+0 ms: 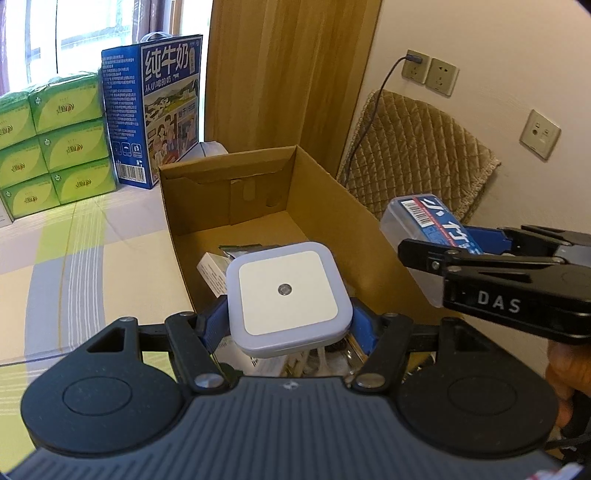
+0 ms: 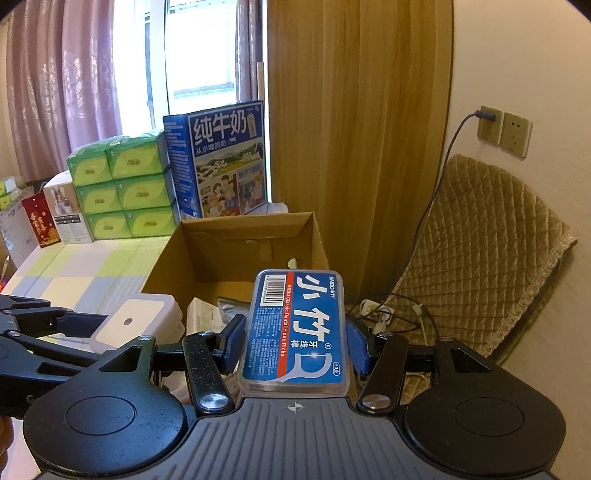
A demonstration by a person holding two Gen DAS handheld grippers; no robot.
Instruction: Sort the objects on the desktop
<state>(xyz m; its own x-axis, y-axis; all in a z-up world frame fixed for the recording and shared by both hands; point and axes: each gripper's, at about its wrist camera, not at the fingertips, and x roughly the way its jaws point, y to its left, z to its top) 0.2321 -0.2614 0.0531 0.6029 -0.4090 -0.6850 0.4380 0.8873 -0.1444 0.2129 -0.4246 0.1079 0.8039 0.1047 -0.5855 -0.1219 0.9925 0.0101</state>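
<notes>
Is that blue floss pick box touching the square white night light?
Apart. In the left wrist view the floss pick box, held by the right gripper, sits off to the right of the night light, with open cardboard box wall showing between them.

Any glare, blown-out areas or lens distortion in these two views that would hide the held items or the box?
Left wrist: window overexposed, edges bend, but night light and cardboard box are sharp and evenly lit. Right wrist: window blown out, small glint on the floss box, label still readable; dark fisheye corners.
</notes>
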